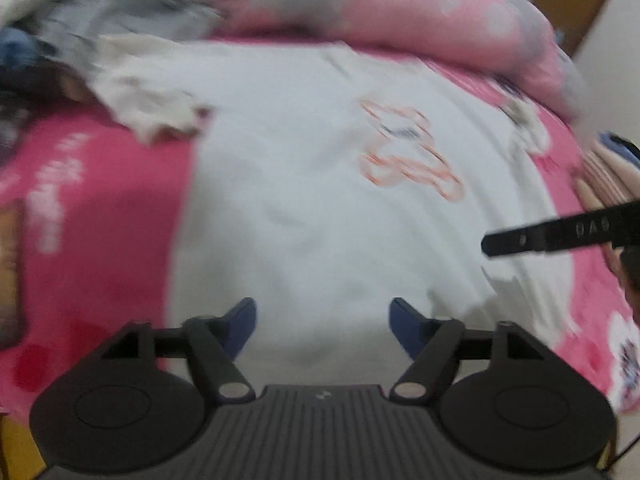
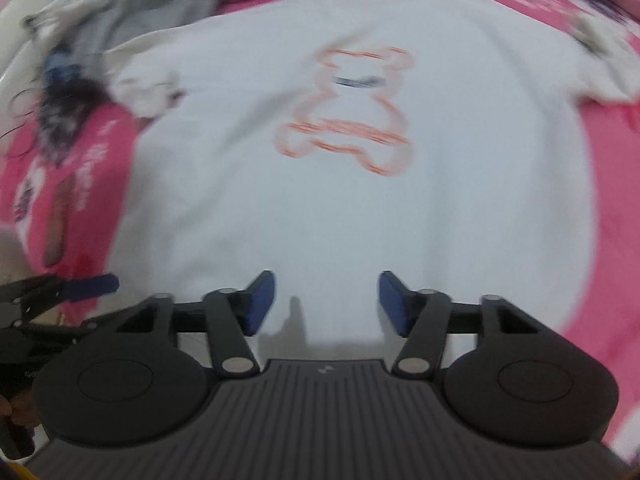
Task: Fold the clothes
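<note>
A: Lying flat on the pink bed sheet (image 2: 616, 208), white T-shirt (image 2: 360, 208), front up, orange bear outline (image 2: 348, 112) on the chest. Both views blurred.

B: Left to right, then. Far left of the left tongs?

A: Heap of other clothes (image 1: 120, 12), grey and cream, beyond and left of the left tongs (image 1: 322, 326), touching the shirt's upper left corner. One cream sleeve (image 1: 152, 104) lies crumpled there.

B: Left tongs themselves?

A: Blue pads (image 1: 242, 324) apart, nothing between them, white cloth directly ahead of and under the gap. Contact with the fabric: cannot tell.

B: And to their right?

A: A black finger of the right tongs (image 1: 560, 234) pokes in from the right edge, over the shirt's side. Pink quilt (image 1: 420, 12) bunched well beyond.

B: Right wrist view?

A: Left tongs' blue tip (image 2: 90, 285) shows at the left edge, over the shirt's border. Right tongs (image 2: 326, 308) spread wide, empty, the shirt's lower part straight ahead, the bear farther ahead. Right of them, the shirt's other sleeve (image 2: 600, 68) on the sheet.
</note>
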{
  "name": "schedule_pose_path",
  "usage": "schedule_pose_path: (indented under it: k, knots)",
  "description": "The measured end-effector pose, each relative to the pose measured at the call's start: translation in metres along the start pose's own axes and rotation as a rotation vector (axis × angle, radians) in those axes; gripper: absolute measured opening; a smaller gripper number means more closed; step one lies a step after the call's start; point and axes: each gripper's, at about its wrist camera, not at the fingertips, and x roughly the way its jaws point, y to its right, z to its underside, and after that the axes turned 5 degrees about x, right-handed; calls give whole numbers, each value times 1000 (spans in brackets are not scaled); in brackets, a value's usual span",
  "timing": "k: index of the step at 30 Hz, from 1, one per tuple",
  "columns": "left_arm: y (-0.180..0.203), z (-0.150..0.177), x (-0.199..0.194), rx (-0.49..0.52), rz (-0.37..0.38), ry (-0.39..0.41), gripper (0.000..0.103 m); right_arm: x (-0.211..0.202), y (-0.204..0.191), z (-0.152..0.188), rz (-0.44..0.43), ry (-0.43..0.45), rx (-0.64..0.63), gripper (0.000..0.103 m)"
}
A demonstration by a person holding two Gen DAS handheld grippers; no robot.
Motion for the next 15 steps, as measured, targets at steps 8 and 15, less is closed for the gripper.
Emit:
schedule_pose_path:
  k: [8,15]
  knots:
    - [-30,8,-13,-85,-45,60,96,55,-56,-25,-11,-45,-61,89]
    - [-46,30,-20,-158,-87,58,100,90,-60,-29,64,-97,20,93]
